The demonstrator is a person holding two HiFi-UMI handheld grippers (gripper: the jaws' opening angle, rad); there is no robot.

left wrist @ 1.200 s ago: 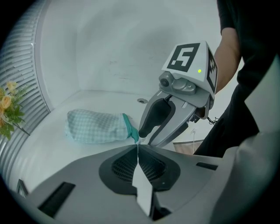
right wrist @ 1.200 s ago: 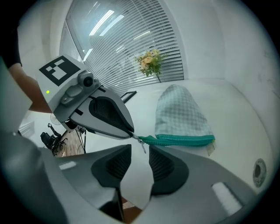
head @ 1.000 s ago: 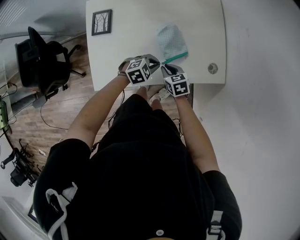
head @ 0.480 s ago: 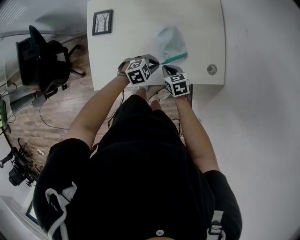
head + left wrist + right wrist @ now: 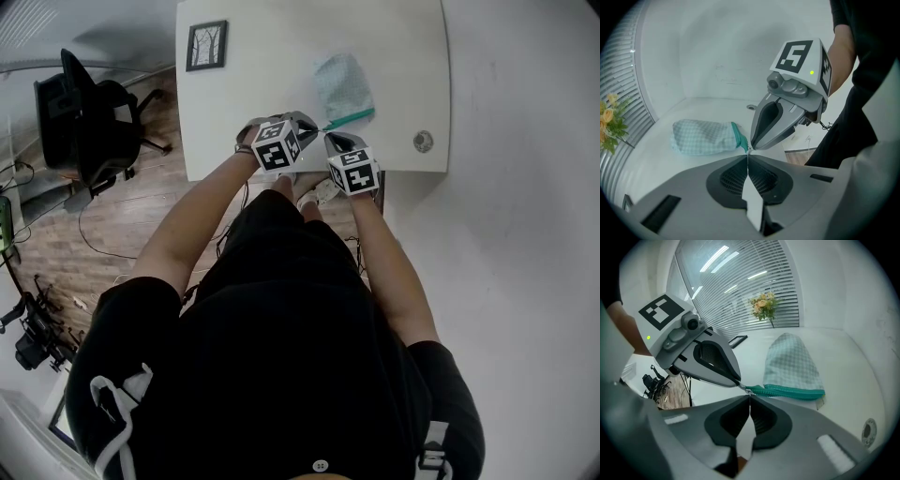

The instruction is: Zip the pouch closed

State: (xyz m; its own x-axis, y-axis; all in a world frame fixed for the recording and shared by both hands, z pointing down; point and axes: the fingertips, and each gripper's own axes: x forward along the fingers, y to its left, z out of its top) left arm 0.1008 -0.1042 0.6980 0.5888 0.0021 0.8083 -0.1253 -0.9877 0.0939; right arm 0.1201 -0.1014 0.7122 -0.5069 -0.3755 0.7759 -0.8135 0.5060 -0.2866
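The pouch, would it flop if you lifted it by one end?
Probably floppy: the pouch looks like checked cloth lying slumped on the table. Likely light, since it looks thin. Its zipper edge may stay a bit stiffer.

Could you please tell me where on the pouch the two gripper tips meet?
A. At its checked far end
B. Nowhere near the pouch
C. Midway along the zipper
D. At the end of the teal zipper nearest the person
D: the left gripper and the right gripper, both shut, meet tip to tip on the near end of the zipper of the pouch.
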